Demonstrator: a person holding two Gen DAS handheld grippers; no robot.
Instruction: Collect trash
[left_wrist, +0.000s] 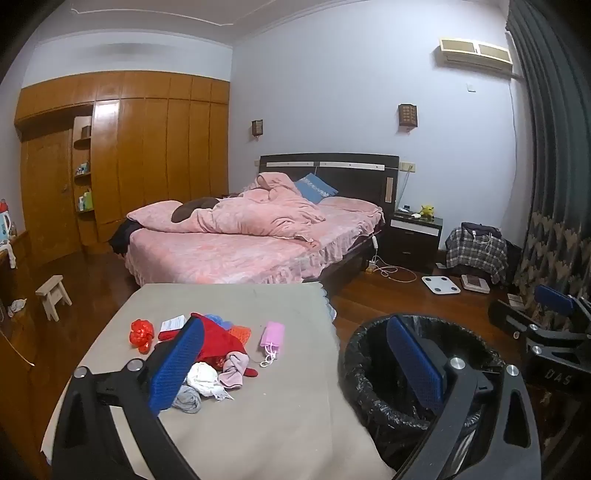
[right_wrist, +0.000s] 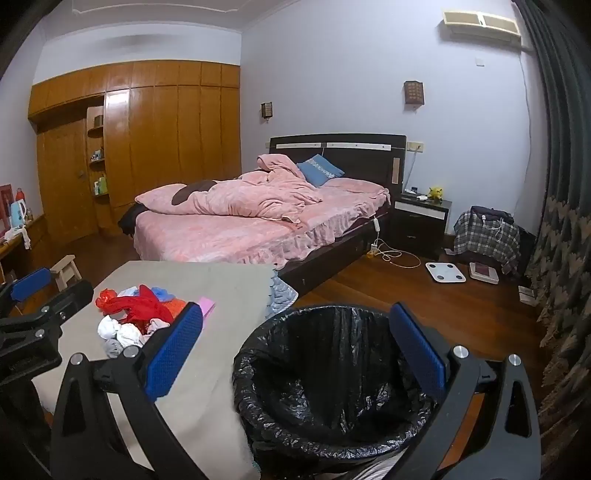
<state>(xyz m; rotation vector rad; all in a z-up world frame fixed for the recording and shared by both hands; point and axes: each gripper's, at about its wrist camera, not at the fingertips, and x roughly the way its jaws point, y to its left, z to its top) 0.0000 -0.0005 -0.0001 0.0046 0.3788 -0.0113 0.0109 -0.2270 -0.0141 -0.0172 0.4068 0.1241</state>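
Observation:
A pile of trash (left_wrist: 218, 354) lies on the grey-covered table (left_wrist: 280, 424): a red crumpled wrapper (left_wrist: 142, 334), a white card (left_wrist: 171, 325), red cloth, white and pink wads, and a pink packet (left_wrist: 273, 334). A bin with a black liner (left_wrist: 369, 373) stands right of the table. My left gripper (left_wrist: 295, 356) hovers open over the table's near part, nothing between its blue pads. My right gripper (right_wrist: 295, 350) is open above the bin (right_wrist: 332, 391), holding nothing. The trash pile (right_wrist: 136, 314) sits to its left. Each gripper shows in the other's view, the right gripper (left_wrist: 532, 310) and the left gripper (right_wrist: 51, 291).
A bed with pink bedding (left_wrist: 240, 236) stands beyond the table. A small wooden stool (left_wrist: 53, 295) is at the left, a nightstand (left_wrist: 415, 236), a floor scale (left_wrist: 441, 284) and a cable at the right. A wardrobe (left_wrist: 147, 147) lines the far wall; a curtain (left_wrist: 554, 221) hangs at right.

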